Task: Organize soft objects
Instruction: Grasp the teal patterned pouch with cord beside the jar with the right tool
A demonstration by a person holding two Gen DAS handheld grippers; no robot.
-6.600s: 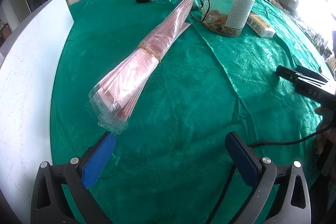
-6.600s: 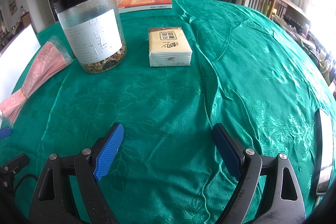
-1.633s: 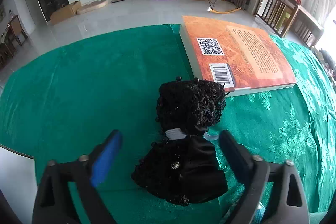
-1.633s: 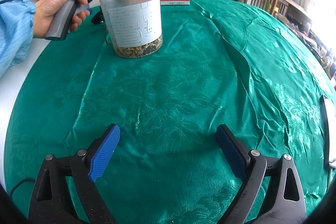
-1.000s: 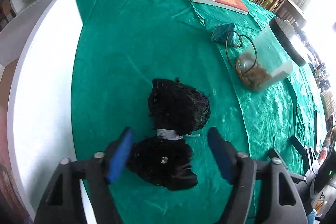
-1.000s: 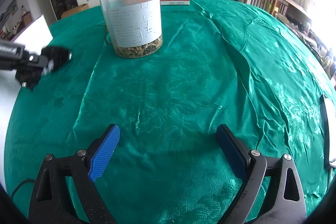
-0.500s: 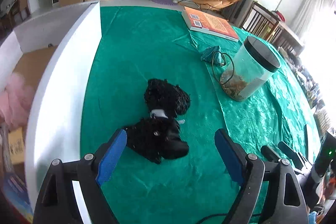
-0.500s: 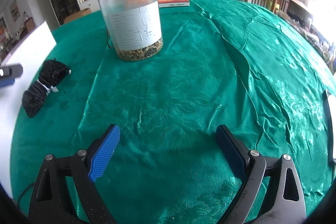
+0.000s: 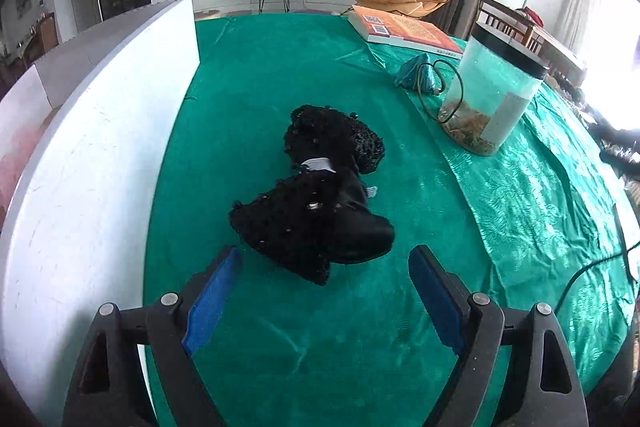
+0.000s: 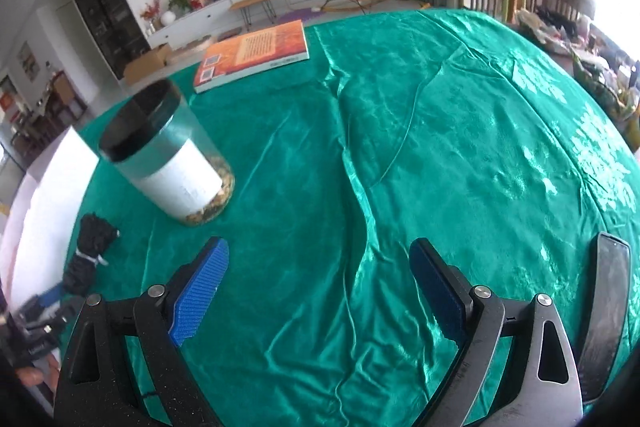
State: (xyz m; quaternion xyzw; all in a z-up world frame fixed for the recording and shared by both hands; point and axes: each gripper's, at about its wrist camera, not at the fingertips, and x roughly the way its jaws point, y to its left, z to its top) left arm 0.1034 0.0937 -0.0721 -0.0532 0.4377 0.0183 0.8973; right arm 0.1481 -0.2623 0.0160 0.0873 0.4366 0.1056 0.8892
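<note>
The black lacy bundle (image 9: 320, 195) lies on the green cloth (image 9: 280, 339) of the bench, tied at its waist by a pale band (image 9: 318, 164), one puffy half pointing away from me and the other, with a smooth satin fold, pointing toward me. It lies loose and nothing grips it. My left tongs (image 9: 324, 267) hang just short of its near end, jaws wide, the blue pads standing clear on either side of that end and pressing on nothing. To the left of the bundle runs the white wall of a box (image 9: 80, 187), near it but apart. To the right of the bundle, well apart, stands a clear jar (image 9: 492, 99) with a black lid and some brownish bits at its bottom; a dark cord loop (image 9: 440, 87) lies against the jar's left side. Beyond the jar lies an orange book (image 9: 404, 31), flat on the cloth. My right tongs (image 10: 320, 259) are also spread wide and hold nothing, over bare cloth on the far side of the jar from the bundle (image 10: 90, 247). A dark phone (image 10: 608, 311) lies at their right.
</note>
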